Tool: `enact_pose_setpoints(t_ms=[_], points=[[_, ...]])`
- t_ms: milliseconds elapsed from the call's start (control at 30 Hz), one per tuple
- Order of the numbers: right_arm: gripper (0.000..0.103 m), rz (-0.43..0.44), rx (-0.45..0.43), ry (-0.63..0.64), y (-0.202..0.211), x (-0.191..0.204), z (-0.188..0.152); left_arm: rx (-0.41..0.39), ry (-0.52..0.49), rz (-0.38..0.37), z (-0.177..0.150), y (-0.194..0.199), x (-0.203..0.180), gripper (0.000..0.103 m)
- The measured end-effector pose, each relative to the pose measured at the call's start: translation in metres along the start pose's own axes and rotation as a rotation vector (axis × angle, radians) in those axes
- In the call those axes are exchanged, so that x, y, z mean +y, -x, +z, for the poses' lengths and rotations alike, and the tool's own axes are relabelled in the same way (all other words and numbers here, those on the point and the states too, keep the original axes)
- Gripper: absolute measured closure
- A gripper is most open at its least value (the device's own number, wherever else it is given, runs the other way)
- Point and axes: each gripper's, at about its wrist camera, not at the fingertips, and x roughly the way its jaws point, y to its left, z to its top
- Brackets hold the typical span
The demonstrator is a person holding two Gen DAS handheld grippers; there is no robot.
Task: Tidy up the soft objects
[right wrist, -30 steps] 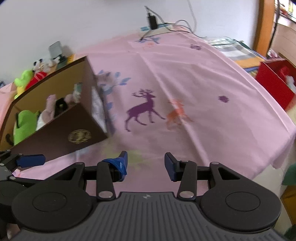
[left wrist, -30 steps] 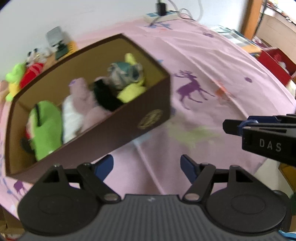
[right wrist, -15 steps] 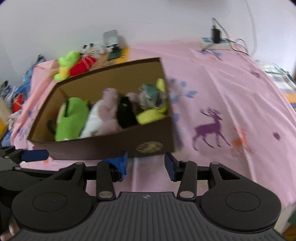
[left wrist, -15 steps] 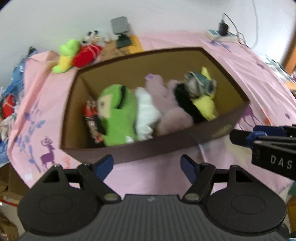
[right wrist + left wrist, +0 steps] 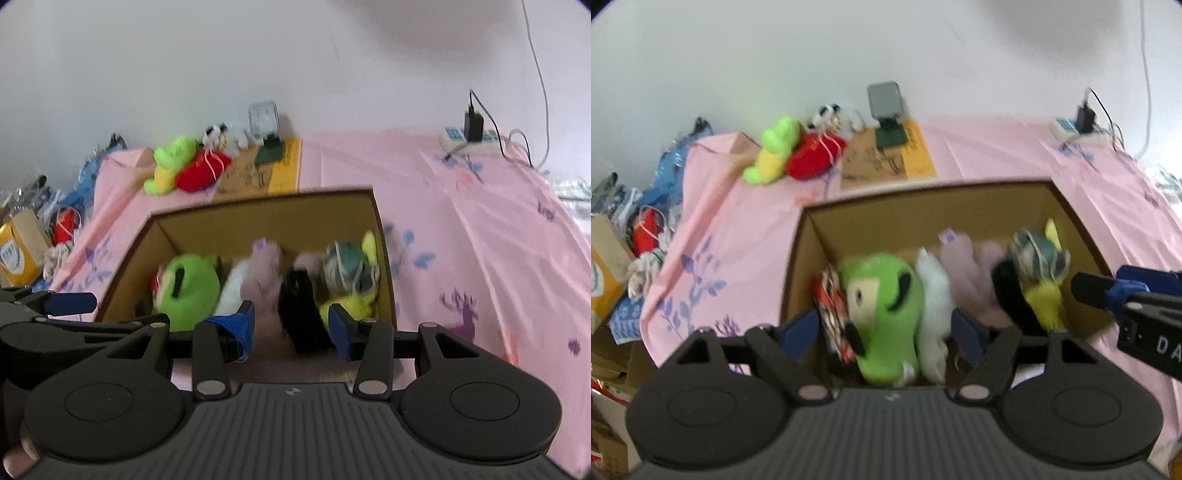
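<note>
An open brown cardboard box (image 5: 923,218) (image 5: 258,218) stands on the pink bed cover. Inside it lie a green plush (image 5: 882,306) (image 5: 184,284), a white one (image 5: 934,291), a pink one (image 5: 967,266), a black one (image 5: 299,295) and a yellow and teal one (image 5: 1041,273) (image 5: 351,273). My left gripper (image 5: 882,330) hangs open above the box's near left part, holding nothing. Over the near right part my right gripper (image 5: 290,326) is open and empty too. Each gripper shows at the edge of the other's view.
Beyond the box lie a green-yellow frog plush (image 5: 774,151), a red plush (image 5: 816,158) and a small white one (image 5: 831,112), beside a flat cardboard sheet (image 5: 886,162) with a stand. A power strip (image 5: 1067,127) sits far right. Clutter lies off the bed's left edge.
Both views swung from the pink cover right of the box to over the box's inside. Both grippers rose and moved over its near edge. Jaws kept their width.
</note>
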Motion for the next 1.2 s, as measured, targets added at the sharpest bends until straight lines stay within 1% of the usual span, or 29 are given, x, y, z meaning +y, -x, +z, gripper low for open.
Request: enact_pose_setpoints(t_ms=[133,267,400,533,733,867,900,933,967,1000,1067,1133,1200], points=[[0.075,-0.002,-0.042,0.016,-0.009,0.003,0.013,-0.032,0.023,0.034,0.012,-0.009,0.003,0.03],[0.075,-0.016,-0.057,0.022,-0.027,0.004,0.015,-0.026,0.036,0.061,0.013,-0.026,0.002,0.03],[0.075,-0.008,-0.064,0.036,-0.051,0.004,0.011,-0.007,0.056,0.06,0.009,-0.05,0.002,0.03],[0.075,-0.025,-0.038,0.049,-0.082,0.002,0.008,0.022,0.061,0.049,0.006,-0.075,0.001,0.03],[0.075,-0.028,-0.042,0.07,-0.108,0.0,0.013,0.034,0.09,0.036,0.009,-0.107,0.005,0.03],[0.075,-0.049,-0.049,0.049,-0.119,-0.005,0.017,0.017,0.096,0.05,0.014,-0.122,0.006,0.03],[0.075,-0.043,-0.045,0.034,-0.122,-0.007,0.018,0.009,0.094,0.057,0.014,-0.126,0.007,0.03],[0.075,-0.024,-0.047,0.013,-0.123,-0.009,0.019,0.02,0.099,0.051,0.016,-0.13,0.007,0.03],[0.075,-0.018,-0.051,0.007,-0.124,-0.01,0.02,0.023,0.109,0.028,0.019,-0.131,0.009,0.03],[0.075,-0.026,-0.049,0.015,-0.126,-0.009,0.02,0.011,0.118,0.015,0.02,-0.13,0.01,0.03],[0.075,-0.024,-0.024,0.014,-0.132,-0.009,0.018,0.0,0.105,0.044,0.021,-0.132,0.008,0.03],[0.075,-0.017,-0.019,0.009,-0.134,-0.009,0.016,0.021,0.099,0.038,0.022,-0.138,0.008,0.03],[0.075,-0.015,-0.018,0.01,-0.134,-0.009,0.016,0.042,0.124,0.032,0.024,-0.141,0.012,0.03]])
